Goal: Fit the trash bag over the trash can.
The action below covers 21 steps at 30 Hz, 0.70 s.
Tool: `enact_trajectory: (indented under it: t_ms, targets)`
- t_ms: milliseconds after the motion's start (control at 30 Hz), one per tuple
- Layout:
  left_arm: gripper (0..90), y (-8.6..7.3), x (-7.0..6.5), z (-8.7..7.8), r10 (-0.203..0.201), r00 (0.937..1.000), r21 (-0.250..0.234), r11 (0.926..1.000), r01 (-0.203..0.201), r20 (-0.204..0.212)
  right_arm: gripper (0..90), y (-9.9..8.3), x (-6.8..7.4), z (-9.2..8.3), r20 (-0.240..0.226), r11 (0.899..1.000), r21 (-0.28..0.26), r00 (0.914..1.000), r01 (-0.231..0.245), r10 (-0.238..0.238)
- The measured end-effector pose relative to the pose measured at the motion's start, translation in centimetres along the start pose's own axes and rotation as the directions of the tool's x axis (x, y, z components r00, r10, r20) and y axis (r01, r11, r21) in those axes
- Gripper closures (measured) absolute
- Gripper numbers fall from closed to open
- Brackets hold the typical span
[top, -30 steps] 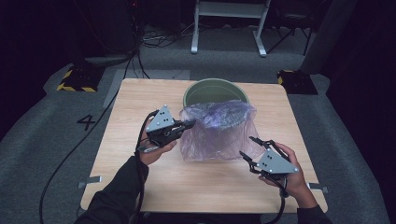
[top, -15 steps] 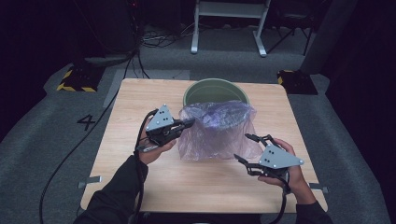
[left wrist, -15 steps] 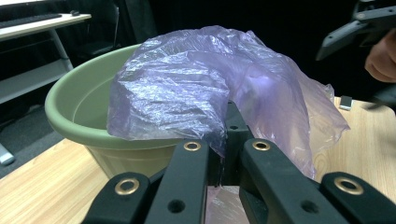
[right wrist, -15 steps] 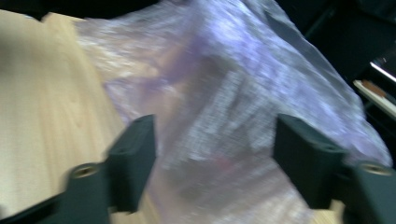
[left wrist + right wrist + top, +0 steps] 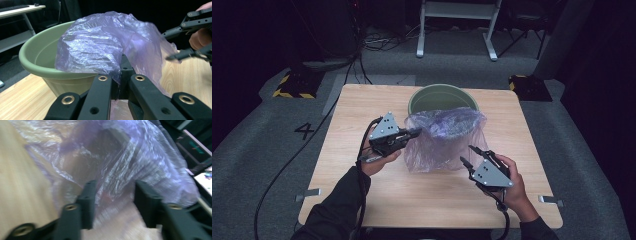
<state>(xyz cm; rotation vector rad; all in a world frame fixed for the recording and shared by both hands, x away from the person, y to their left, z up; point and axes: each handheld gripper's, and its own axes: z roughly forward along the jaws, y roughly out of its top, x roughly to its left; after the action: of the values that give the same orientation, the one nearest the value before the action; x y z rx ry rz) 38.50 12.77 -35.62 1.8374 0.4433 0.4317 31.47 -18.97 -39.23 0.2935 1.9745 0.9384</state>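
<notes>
High view: translucent purple plastic bag [image 5: 446,137] draped over the near rim of the round green plastic tub [image 5: 439,99], mid-table. Left gripper [image 5: 412,133] clamped on the bag's edge. Right gripper [image 5: 469,156], jaws just closing but apart, no film pinched yet. Step: lining the tub. Next: right needs a grip on the opposite edge.

Green plastic tub [image 5: 442,97] near the far edge of the wooden desk [image 5: 362,107], with a translucent purple plastic bag [image 5: 444,140] draped over its near rim and down onto the desk. Left claw [image 5: 417,132] clamped on the bag's left edge. Right claw [image 5: 472,156] just beside the bag's lower right corner, having just been narrowing, still parted, nothing gripped.
</notes>
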Motion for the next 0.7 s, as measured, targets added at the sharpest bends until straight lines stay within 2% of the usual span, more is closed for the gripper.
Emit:
enact_trajectory:
  t_ms: [100, 200, 300, 400, 533, 700]
  targets:
    - [89.5, 0.0, 0.1, 0.0, 0.002, 1.0000, 0.009, 1.0000, -0.002, 0.003, 83.1, 0.1, -0.6, -0.1, 0.019, 1.000, -0.024, 0.9997, -0.015, 0.016]
    - [89.4, 0.0, 0.1, 0.0, 0.004, 0.9999, 0.028, 0.9996, -0.005, 0.012, 89.6, 0.3, -1.2, -0.2, 0.025, 1.000, -0.025, 0.9996, -0.016, 0.016]
    - [87.2, 0.1, 0.4, 0.0, 0.012, 0.9999, 0.036, 0.9993, -0.012, 0.012, 90.0, 0.8, -2.0, -0.1, 0.048, 1.000, -0.024, 0.9988, -0.010, 0.012]
    - [85.9, 0.1, 0.6, -0.1, 0.017, 0.9997, 0.044, 0.9989, -0.018, 0.020, 90.0, 1.4, -3.3, 0.1, 0.058, 0.999, -0.035, 0.9978, -0.030, 0.032]
    - [81.4, 0.2, 1.2, -0.3, 0.018, 0.9998, 0.064, 0.9978, -0.017, -0.006, 90.0, 2.3, -5.6, 0.6, 0.059, 0.996, -0.045, 0.9950, -0.079, 0.081]
    - [78.9, 0.4, 2.1, -0.6, 0.017, 0.9997, 0.111, 0.9937, -0.015, -0.015, 90.0, 3.1, -8.4, 1.1, 0.062, 0.995, -0.033, 0.9931, -0.097, 0.099]
